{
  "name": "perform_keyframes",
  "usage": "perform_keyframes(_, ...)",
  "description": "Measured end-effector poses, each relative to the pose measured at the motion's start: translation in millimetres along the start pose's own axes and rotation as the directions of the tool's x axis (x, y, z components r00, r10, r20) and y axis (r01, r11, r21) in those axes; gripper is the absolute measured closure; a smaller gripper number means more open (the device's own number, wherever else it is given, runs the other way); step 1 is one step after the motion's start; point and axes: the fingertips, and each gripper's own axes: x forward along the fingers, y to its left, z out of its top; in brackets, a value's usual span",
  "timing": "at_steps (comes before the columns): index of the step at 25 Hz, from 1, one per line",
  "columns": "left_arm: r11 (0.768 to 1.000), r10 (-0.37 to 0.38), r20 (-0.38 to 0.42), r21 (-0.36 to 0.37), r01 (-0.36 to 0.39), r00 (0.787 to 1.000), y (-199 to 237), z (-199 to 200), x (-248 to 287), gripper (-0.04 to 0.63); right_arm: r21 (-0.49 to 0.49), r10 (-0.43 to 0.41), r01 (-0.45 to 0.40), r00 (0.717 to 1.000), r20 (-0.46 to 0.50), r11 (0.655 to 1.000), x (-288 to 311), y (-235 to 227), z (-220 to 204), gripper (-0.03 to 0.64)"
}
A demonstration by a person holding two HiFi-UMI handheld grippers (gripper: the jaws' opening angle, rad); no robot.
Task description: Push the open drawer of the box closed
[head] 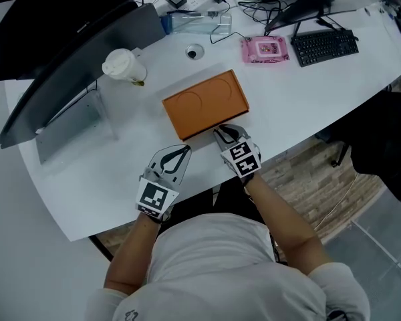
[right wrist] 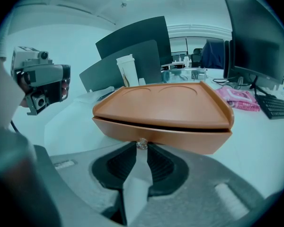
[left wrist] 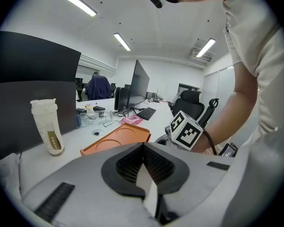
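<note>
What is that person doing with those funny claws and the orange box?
A person at a white desk holds a claw-like gripper in each hand. The right gripper has its tips pinched on the small knob on the drawer front of the orange box. The drawer looks almost all the way in. The left gripper is shut, holds nothing, and sits off to the side, away from the box.

Ceiling light strips above the orange box give bright, even illumination with only soft shadows beside the box, while both gripper views show strong fisheye bending and dark vignetted corners, the right one tinted blue-green and slightly soft.
</note>
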Motion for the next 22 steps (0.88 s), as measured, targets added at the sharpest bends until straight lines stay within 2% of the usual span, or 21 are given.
perform_keyframes(12, 1.000, 0.000, -0.003, 0.003, 0.000, 1.000, -2, -3, -6, 0.595, 0.008, -0.006, 0.006, 1.000, 0.017, 1.000, 3, 0, 7, 0.538)
perform_keyframes(15, 1.000, -0.003, 0.002, 0.007, 0.003, 1.000, -6, -3, -9, 0.595, -0.003, -0.020, 0.021, 0.999, 0.029, 1.000, -2, 0, 6, 0.506)
perform_keyframes(22, 0.999, -0.015, 0.043, 0.032, 0.014, 0.999, -18, 24, -21, 0.595, -0.039, -0.045, 0.049, 0.995, 0.085, 0.998, -41, 11, 23, 0.505)
